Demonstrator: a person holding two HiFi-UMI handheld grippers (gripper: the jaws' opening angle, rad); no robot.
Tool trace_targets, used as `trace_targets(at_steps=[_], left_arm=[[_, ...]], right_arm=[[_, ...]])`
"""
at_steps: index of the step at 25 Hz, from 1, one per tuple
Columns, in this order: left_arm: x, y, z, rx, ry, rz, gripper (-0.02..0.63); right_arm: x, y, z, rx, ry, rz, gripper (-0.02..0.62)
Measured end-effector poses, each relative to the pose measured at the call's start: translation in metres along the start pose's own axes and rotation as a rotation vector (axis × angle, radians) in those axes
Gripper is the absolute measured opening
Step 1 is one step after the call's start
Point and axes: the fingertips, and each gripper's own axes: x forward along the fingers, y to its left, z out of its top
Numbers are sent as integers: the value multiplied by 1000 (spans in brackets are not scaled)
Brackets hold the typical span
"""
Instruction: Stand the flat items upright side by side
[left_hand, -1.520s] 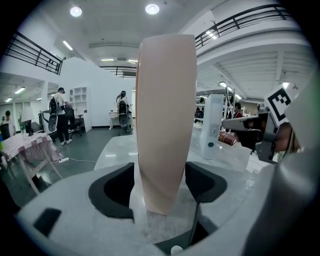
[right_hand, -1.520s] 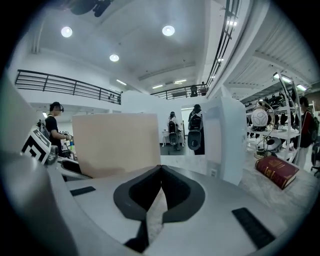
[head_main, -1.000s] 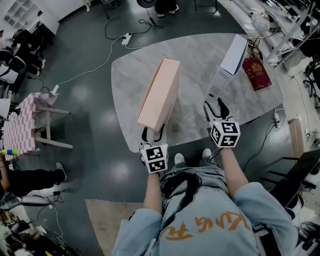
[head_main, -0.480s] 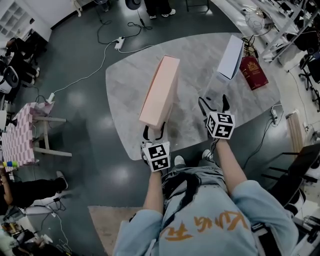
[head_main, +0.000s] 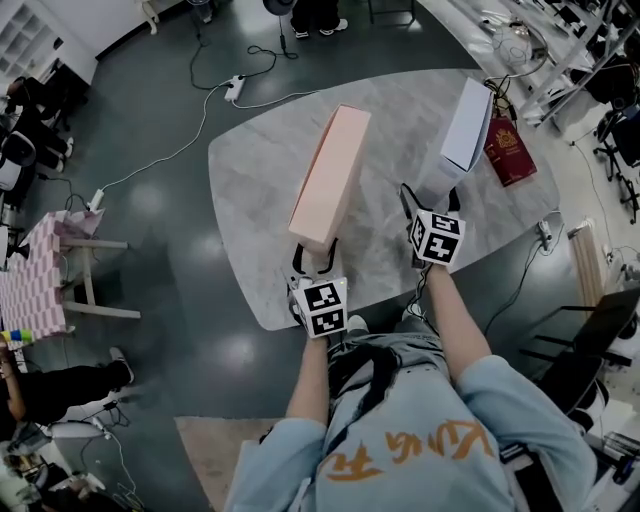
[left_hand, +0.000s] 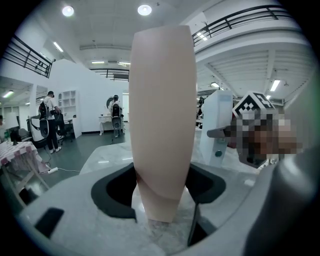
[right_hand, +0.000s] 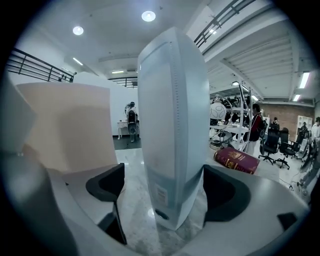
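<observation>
A long pink box (head_main: 330, 175) stands on its narrow edge on the grey marble table (head_main: 250, 180). My left gripper (head_main: 313, 256) is shut on its near end, both pads against its sides (left_hand: 162, 125). To the right a white file box (head_main: 467, 125) stands upright too, apart from the pink one. My right gripper (head_main: 430, 200) is at its near end. Its jaws have just been opening and now stand wide, with the file box (right_hand: 172, 125) between them and a gap at the left pad.
A dark red book (head_main: 510, 150) lies flat on the table just right of the file box. The table's curved front edge runs close under both grippers. Desks, chairs, cables and people stand around on the floor.
The pink box, held by my left gripper, has shifted right toward the file box. My right gripper has moved forward around the file box's near end and its jaws have spread.
</observation>
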Motion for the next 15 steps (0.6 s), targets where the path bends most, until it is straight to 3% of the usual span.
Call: trace_targets(at_steps=[7,9,15], left_arm=[[13,-4,7,-2,-9,-2,310],[16,-6,8,-4,-10,0,310],[27,-12,6,-35,-4,6,310]], right_arm=[[14,-14,0,-5,18,-77,472],[14,-21,0,-14,19,-105,423],[10,-26,-1,-29,22,-78,390]])
